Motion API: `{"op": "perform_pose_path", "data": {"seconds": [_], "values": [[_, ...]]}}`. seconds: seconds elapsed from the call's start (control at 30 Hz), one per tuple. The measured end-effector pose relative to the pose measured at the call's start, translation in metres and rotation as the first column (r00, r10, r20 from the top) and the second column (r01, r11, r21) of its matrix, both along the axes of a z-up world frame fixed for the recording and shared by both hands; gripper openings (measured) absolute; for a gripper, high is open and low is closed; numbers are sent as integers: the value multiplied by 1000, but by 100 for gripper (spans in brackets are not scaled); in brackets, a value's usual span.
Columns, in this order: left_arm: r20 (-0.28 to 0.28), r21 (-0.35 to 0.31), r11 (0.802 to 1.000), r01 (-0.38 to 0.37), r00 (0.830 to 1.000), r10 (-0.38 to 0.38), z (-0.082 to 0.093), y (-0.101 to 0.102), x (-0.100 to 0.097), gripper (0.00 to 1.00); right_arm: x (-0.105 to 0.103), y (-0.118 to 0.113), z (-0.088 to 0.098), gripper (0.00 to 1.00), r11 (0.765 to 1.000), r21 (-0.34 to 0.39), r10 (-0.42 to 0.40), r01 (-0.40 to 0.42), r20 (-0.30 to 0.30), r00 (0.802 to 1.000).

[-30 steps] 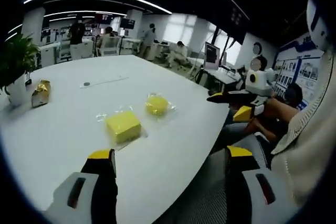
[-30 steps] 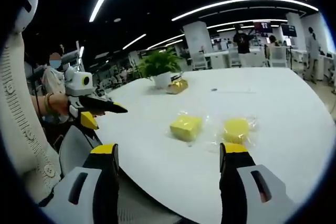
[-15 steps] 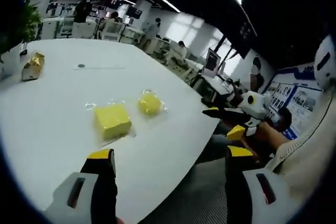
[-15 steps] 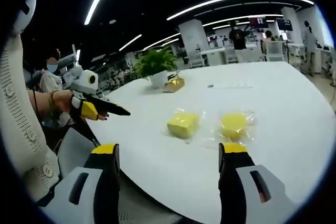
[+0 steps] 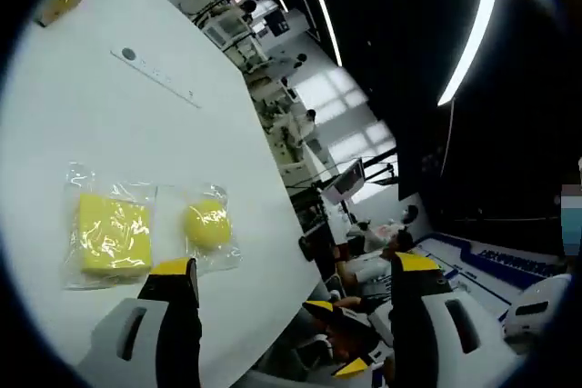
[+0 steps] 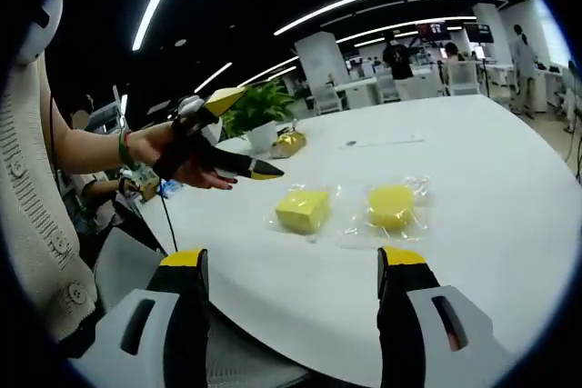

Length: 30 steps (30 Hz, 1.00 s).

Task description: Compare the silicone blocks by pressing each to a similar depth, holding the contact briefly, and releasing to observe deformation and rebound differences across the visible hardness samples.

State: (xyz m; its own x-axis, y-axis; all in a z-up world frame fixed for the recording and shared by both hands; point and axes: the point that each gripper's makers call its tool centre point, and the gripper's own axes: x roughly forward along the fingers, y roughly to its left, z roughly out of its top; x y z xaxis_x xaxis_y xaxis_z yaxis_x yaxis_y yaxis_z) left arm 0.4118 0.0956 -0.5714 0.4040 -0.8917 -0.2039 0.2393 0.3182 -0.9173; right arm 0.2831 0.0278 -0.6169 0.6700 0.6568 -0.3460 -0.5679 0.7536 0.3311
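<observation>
While both tongs stand spread and empty, two yellow silicone samples lie untouched on the white tabletop (image 6: 491, 224).

Right gripper view: the square yellow silicone block in clear wrap (image 6: 303, 210) and the rounder yellow silicone block in clear wrap (image 6: 392, 206) sit side by side, near each other but apart, beyond the right tongs (image 6: 291, 265), whose yellow-tipped jaws are held wide with nothing between them. The left tongs (image 6: 235, 131), in a hand (image 6: 173, 159), hang above the tabletop to the left of the square block, jaws parted and clear of it. A potted green plant (image 6: 259, 115) and a small gold-wrapped package (image 6: 292, 143) stand behind. Left gripper view: the left tongs (image 5: 297, 272) are spread, both blocks (image 5: 111, 233) (image 5: 207, 223) lying just ahead of the left jaw.
</observation>
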Motion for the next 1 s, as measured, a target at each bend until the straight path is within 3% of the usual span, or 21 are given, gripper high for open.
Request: {"op": "perform_pose_path", "data": {"seconds": [0.13,0.17,0.2,0.27,0.33,0.53,0.67,0.8,1.0], "values": [[-150,-89,992,-92,986,78,-11,-19,34,89,3,-6,-3,70,999,14,-29,29,-16,999],[-225,-103,984,-143,967,117,-20,-23,46,90,4,-7,-4,70,999,18,-38,38,-20,999],[-251,-105,977,-186,956,155,-24,-25,54,92,4,-9,-4,70,999,20,-45,45,-23,999],[-229,-95,982,-165,963,140,-33,-34,65,93,4,-12,-6,69,998,21,-62,63,-29,998],[-217,-15,985,-169,963,162,-53,-35,75,92,3,-15,-9,69,997,20,-71,72,-39,997],[-290,33,984,-173,941,175,-88,-40,90,87,0,-26,-17,69,994,12,-107,108,-65,992],[-305,64,986,-153,938,165,-99,-47,91,82,2,-31,-18,68,991,17,-130,132,-74,989],[-371,105,982,-160,910,188,-119,-51,97,72,5,-30,-19,68,991,15,-129,131,-79,988],[-410,143,972,-188,882,232,-134,-56,107,53,8,-28,-21,67,993,9,-116,117,-84,990]]}}
